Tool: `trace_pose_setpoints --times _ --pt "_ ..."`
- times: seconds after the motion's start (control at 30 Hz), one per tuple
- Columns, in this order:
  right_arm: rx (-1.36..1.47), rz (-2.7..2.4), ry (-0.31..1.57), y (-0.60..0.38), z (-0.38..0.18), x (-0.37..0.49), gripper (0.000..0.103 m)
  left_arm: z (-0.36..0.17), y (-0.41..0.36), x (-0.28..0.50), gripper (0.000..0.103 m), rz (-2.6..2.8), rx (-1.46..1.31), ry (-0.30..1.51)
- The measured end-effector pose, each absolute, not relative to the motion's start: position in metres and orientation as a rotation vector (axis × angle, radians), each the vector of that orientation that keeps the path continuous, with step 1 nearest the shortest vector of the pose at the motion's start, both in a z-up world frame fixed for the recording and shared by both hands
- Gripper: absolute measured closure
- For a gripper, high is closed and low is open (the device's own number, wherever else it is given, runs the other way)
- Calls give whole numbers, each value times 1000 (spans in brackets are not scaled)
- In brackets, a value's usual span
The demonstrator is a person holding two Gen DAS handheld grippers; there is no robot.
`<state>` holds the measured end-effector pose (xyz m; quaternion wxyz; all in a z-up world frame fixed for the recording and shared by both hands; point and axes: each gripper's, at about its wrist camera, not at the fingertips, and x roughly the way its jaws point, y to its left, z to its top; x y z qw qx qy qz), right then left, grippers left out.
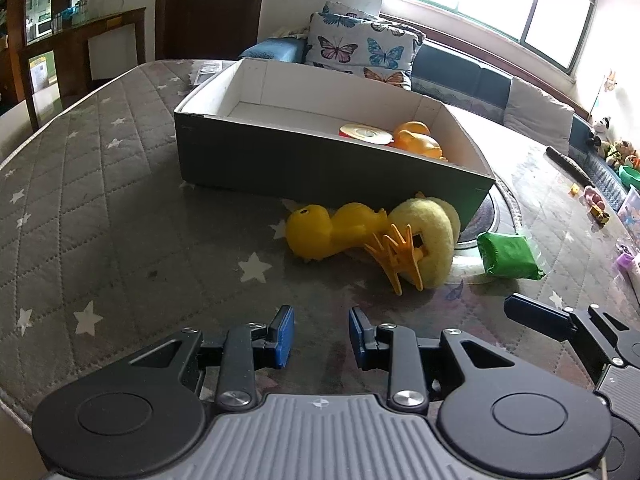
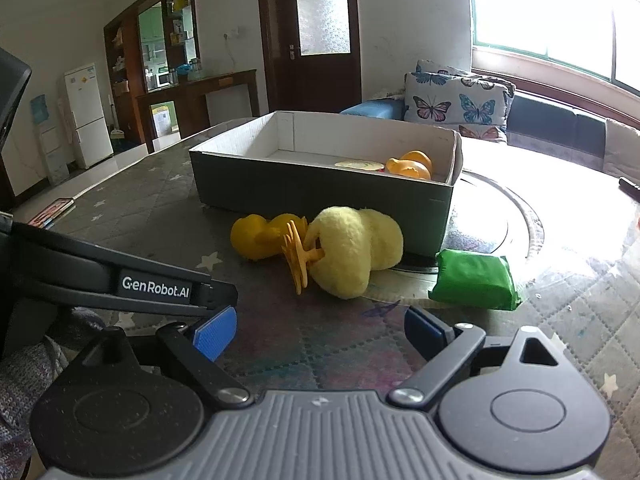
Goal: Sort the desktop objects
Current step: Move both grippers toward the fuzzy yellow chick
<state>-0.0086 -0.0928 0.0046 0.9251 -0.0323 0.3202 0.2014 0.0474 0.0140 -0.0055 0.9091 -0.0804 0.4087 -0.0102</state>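
Note:
A dark box [image 1: 304, 164] [image 2: 320, 196] with a white inside stands on the quilted table; a yellow duck [image 1: 416, 140] [image 2: 412, 166] and a round red-rimmed lid [image 1: 366, 134] [image 2: 360, 165] lie in its right end. In front of the box lie a yellow rubber duck [image 1: 324, 232] [image 2: 256, 238], an orange claw clip [image 1: 396, 256] [image 2: 296, 256] and a pale yellow plush toy [image 1: 430, 240] [image 2: 352, 256], all touching. A green packet [image 1: 508, 256] [image 2: 476, 280] lies to their right. My left gripper [image 1: 321, 334] is open and empty, short of the toys. My right gripper [image 2: 320, 330] is open wide, empty, just before the plush.
The table cover [image 1: 100, 208] is grey with white stars. A round glass turntable [image 2: 516, 216] lies under the box's right end. Small toys [image 1: 596, 204] sit at the far right edge. A sofa with butterfly cushions [image 1: 360, 46] stands behind. The left gripper's arm [image 2: 120, 284] crosses the right wrist view.

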Motion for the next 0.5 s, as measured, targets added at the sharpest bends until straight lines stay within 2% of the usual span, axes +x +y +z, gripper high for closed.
trace_pose_setpoints --times 0.5 --pt "-64 404 675 -94 -1 1 10 -6 14 59 71 -37 -168 847"
